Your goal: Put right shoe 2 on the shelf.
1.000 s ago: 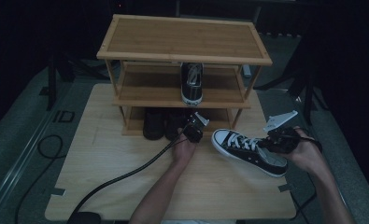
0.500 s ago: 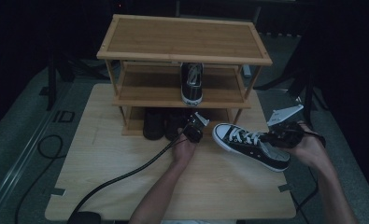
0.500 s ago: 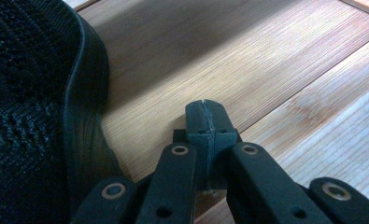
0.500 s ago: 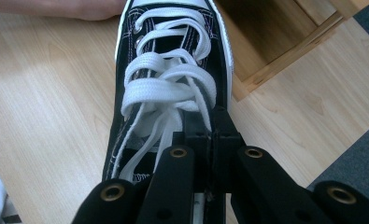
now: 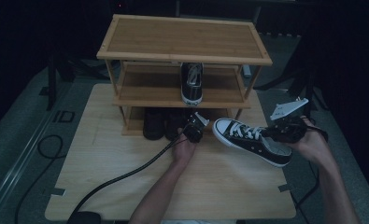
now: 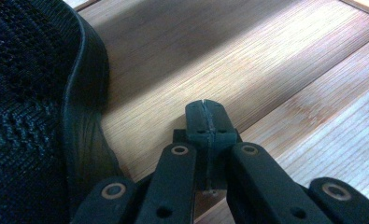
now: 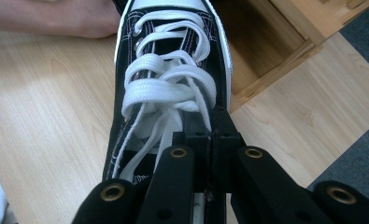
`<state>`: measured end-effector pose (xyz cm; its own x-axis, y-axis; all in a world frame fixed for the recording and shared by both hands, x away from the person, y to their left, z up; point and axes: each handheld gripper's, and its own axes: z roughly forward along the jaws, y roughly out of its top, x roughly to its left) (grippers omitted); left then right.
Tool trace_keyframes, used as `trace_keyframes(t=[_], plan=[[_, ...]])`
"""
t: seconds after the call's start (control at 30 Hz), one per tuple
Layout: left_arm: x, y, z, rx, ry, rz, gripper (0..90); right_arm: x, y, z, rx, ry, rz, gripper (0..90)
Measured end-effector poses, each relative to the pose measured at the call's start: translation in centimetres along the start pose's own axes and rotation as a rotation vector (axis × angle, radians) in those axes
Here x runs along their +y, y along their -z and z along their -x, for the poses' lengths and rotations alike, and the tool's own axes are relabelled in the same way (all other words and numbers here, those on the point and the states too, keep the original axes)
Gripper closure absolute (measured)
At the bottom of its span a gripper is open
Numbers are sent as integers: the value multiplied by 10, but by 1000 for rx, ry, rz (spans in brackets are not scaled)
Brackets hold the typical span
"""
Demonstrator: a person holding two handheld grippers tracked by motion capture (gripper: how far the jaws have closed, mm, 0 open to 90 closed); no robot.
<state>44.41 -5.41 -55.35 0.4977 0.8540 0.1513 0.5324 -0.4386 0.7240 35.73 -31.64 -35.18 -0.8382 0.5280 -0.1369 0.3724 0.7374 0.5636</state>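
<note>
The right tool (image 7: 211, 140) is clamped on the rim of a black-and-white sneaker (image 5: 253, 140), which is held at the right of the worktop (image 5: 102, 168) with its toe pointed left toward the wooden shoe rack (image 5: 184, 46), presumably so that it can be slid in beside the others. The left tool (image 6: 205, 123) is pressed closed on nothing and is rested at the rack's bottom shelf, just beside a dark mesh shoe (image 6: 28, 116), perhaps to clear or steady a space. A matching sneaker (image 5: 192, 81) is stood on the middle shelf; the pale wooden worktop is surrounded by grey floor and a dark room.
</note>
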Motion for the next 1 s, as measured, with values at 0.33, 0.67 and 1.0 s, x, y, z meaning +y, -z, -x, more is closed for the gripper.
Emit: trace_keyframes(t=[0.33,0.67,1.0], plan=[[0,0,0,2,-1,-1,900,8,13,7,-10,-2,30,887],[0,0,-1,-9,-2,-5,900,24,26,10,-28,-1,62,887],[0,1,-1,6,-5,-4,900,42,33,13,-45,0,97,887]])
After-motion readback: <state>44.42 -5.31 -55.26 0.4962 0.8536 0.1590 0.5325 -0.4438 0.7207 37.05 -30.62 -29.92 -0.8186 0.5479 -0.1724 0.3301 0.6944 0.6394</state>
